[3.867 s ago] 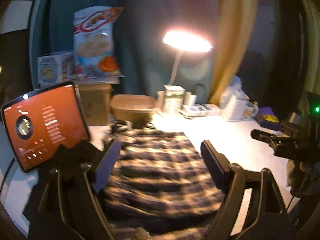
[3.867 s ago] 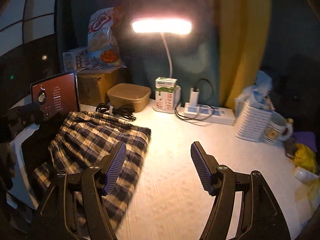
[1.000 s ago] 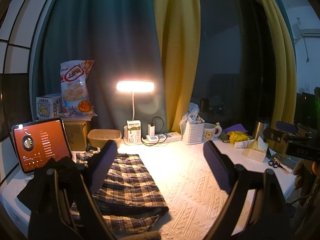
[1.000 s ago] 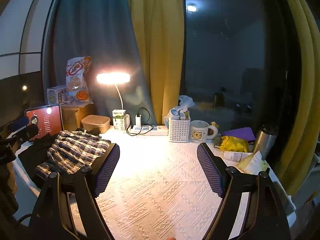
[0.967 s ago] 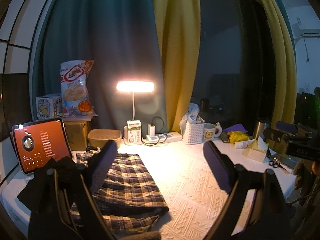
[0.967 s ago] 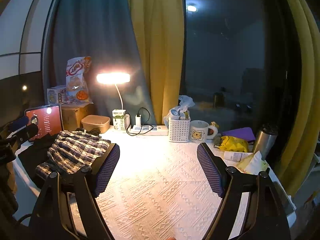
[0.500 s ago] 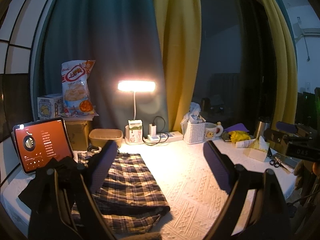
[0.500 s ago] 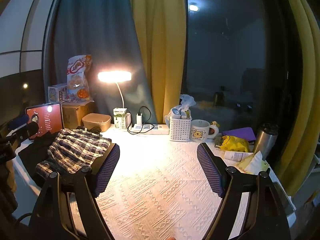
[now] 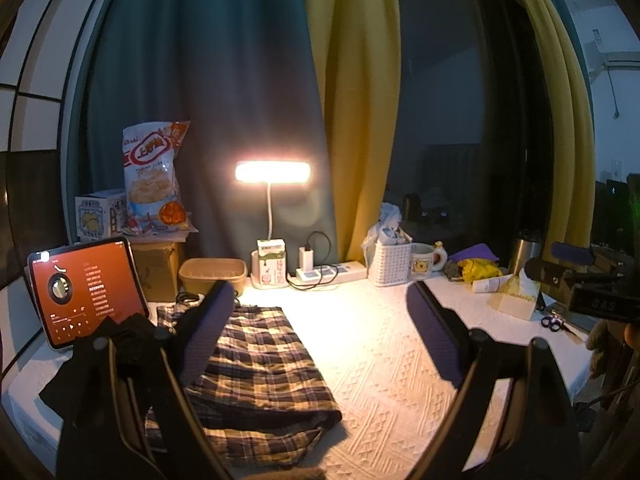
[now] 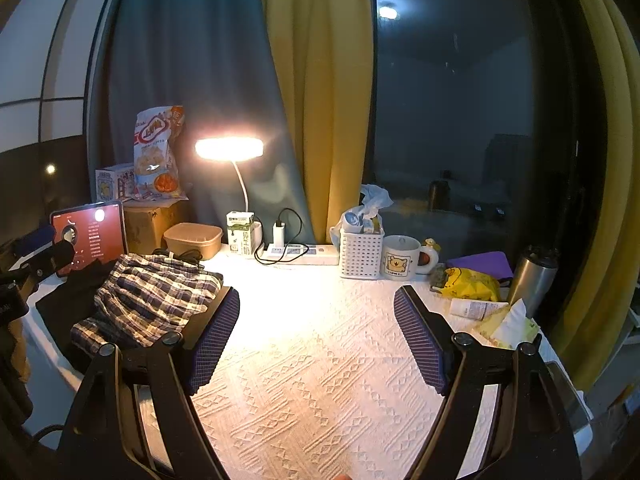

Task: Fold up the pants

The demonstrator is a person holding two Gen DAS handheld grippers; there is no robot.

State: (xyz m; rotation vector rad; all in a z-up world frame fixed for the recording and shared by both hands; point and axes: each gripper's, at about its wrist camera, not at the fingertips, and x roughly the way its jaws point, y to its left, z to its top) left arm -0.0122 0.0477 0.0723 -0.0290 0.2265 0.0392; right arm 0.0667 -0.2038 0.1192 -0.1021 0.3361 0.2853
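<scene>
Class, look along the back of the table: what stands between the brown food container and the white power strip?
Between the brown food container and the white power strip stands a small drink carton, in front of the desk lamp's base; the right wrist view shows it clearly.

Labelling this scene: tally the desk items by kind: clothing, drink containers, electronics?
Clothing: 2, plaid pants, black garment
Drink containers: 3, mug, milk carton, steel tumbler
Electronics: 3, tablet, lamp, power strip
Total: 8
</scene>
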